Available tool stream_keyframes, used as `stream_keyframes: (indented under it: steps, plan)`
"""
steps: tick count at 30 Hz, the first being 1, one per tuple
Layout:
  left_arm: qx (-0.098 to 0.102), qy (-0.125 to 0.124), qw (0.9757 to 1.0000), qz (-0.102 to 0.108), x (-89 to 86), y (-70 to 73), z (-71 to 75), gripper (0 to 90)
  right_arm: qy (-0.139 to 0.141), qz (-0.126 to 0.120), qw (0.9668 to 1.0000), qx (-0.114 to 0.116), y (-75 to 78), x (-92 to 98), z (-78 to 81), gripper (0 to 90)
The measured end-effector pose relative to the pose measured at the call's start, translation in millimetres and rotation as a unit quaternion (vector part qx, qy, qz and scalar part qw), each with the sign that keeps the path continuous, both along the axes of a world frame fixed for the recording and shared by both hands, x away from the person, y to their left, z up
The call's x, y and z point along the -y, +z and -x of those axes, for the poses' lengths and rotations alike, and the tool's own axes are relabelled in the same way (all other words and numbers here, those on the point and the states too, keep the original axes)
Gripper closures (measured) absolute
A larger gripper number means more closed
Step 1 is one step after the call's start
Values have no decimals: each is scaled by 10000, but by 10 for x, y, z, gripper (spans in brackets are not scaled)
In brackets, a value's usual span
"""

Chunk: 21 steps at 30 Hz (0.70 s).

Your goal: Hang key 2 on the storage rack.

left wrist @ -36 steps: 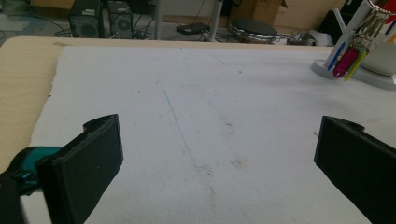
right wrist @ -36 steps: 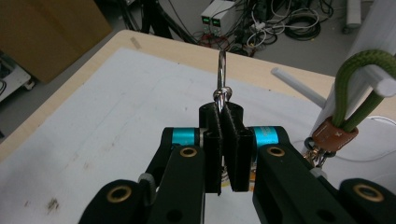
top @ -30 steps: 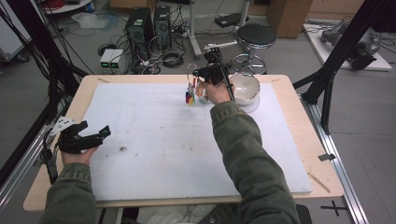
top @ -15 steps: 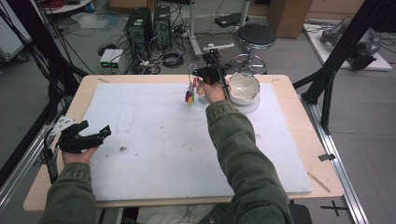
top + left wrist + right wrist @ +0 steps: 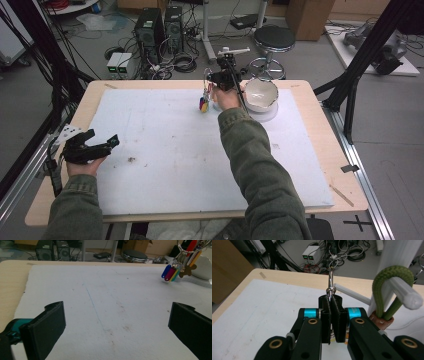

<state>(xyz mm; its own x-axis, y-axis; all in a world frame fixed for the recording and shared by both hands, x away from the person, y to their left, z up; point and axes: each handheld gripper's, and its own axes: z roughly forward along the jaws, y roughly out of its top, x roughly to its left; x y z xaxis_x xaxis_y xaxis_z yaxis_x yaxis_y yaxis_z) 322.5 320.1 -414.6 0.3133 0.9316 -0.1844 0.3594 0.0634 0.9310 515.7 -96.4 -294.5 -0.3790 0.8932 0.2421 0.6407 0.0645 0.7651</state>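
Against the earlier high views almost nothing had changed: the right gripper (image 5: 218, 80) stayed at the upper middle of the frame beside the white bowl (image 5: 261, 93), and the left gripper (image 5: 89, 148) kept its place at the left edge of the white mat (image 5: 165, 150).

In the high view the person's right forearm reached up the frame from the bottom centre, sleeve stretched across the mat, hand wrapped around the gripper at the far edge of the table (image 5: 320, 130). The right gripper view showed its black jaws pressed together, pinching a metal key ring (image 5: 330, 288) that stuck up above the pads. The bunch of coloured key tags (image 5: 203, 103) hung from that ring just above the mat, left of the bowl; the left gripper view showed the tags (image 5: 172, 273) at the upper right, dangling clear of the surface.

The left hand lay low at the left of the high view, its gripper pointing right across the mat. Its jaws stood wide apart, with bare mat between them.
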Motion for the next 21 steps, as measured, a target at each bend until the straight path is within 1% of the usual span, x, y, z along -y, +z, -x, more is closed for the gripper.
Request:
stream_keyframes:
  steps: [4, 7, 13, 21]
  plan:
    - [-5, -12, 10000, -21, 0, 0, 0, 17, -92, 4, 9999, -58, -44, 3, -40, 868]
    - [-2, -4, 10000, -13, -2, -1, -1, 17, -102, 13, 9999, -130, -77, 0, -63, 868]
    - [-10, -10, 10000, -31, -2, -1, 0, 17, -148, 28, 9998, -155, -107, 8, -91, 868]
    - [-14, -3, 10000, -33, -1, -2, 1, 17, -188, 54, 9992, -349, -149, 16, -115, 862]
